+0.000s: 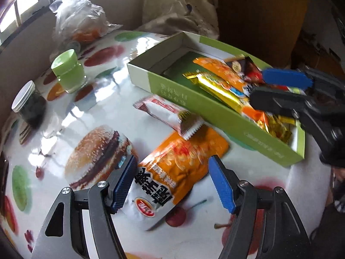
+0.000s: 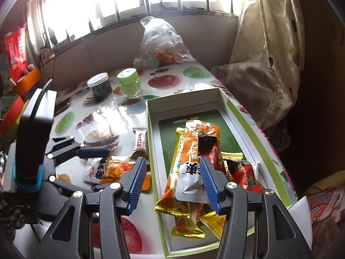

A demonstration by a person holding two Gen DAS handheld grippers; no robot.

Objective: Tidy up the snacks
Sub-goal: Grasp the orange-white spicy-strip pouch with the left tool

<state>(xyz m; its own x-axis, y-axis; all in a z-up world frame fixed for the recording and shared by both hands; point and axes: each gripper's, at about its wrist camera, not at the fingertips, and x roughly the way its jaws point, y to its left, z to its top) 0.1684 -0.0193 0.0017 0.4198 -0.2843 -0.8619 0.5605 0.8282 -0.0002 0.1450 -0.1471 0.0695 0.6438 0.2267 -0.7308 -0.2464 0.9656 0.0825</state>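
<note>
My left gripper (image 1: 172, 183) is open just above the fruit-print table (image 1: 103, 112), pointing steeply down. An orange and white snack packet (image 1: 179, 168) lies flat on the table between its blue pads (image 1: 124, 183), and neither pad presses it. A white and red packet (image 1: 168, 116) lies beyond it against the long green box (image 1: 215, 116). My right gripper (image 2: 172, 183) hangs open over the near end of that box (image 2: 183, 105), astride its left wall and holding nothing. Several orange, gold and red packets (image 2: 189, 151) are piled in the box. The right wrist view shows the left gripper (image 2: 101, 168) over the orange packet (image 2: 112, 168).
A green cup (image 1: 69, 71) and a dark jar with a white lid (image 1: 28, 101) stand at the far left of the table. A clear plastic bag (image 1: 82, 19) sits at the back by the window. A phone (image 2: 62, 105) lies near the left edge. A curtain (image 2: 269, 64) hangs beyond the box.
</note>
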